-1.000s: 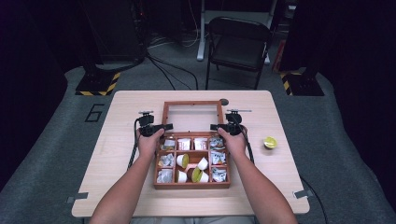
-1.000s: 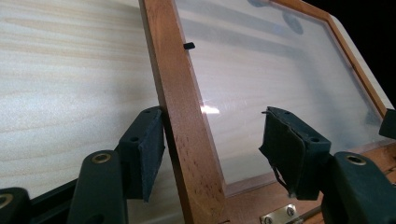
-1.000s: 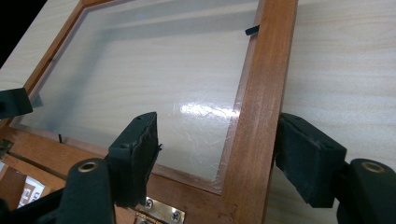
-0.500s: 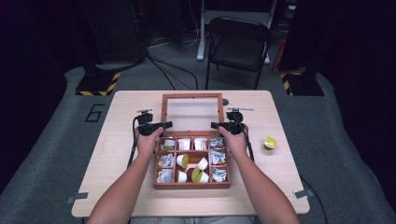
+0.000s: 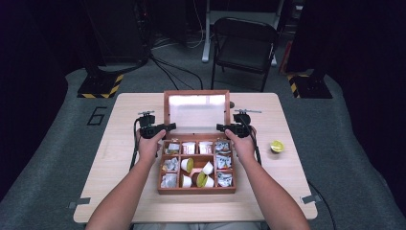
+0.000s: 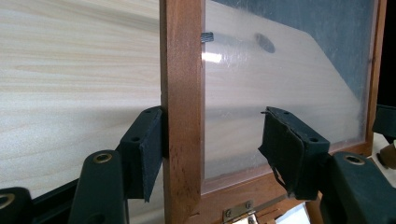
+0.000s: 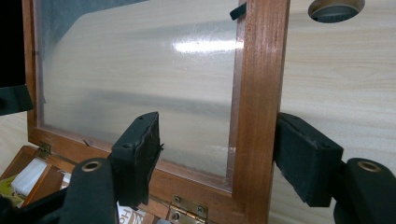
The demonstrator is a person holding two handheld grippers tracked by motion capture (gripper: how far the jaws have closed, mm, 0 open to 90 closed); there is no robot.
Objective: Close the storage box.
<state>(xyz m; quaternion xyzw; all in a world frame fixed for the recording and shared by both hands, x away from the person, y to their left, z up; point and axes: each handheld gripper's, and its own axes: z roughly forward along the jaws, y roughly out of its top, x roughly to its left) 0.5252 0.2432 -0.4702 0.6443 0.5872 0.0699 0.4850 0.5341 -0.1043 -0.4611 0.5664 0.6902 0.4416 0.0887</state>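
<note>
A wooden box [image 5: 196,190] with small compartments holds white pods with green lids and silver packets. Its hinged lid [image 5: 195,94], a wooden frame around a clear pane, stands tilted up behind it. My left gripper [image 5: 166,127] straddles the lid's left side rail [image 6: 182,70]. In the left gripper view [image 6: 211,128] the outer pad touches the rail and the inner pad stands apart over the pane. My right gripper [image 5: 223,128] straddles the right side rail [image 7: 261,70]. In the right gripper view [image 7: 217,135] its outer pad lies against the wood and the inner pad is off the pane.
The box sits mid-table on a light wooden table [image 5: 119,182]. A yellow-green pod [image 5: 276,145] lies loose at the right. A small dark round thing [image 5: 231,104] sits just behind the lid. A folding chair [image 5: 244,43] stands beyond the far edge.
The lid has risen from lying back on the table to a steeper tilt, and its pane now glares bright. Both hands have stayed at its sides.
</note>
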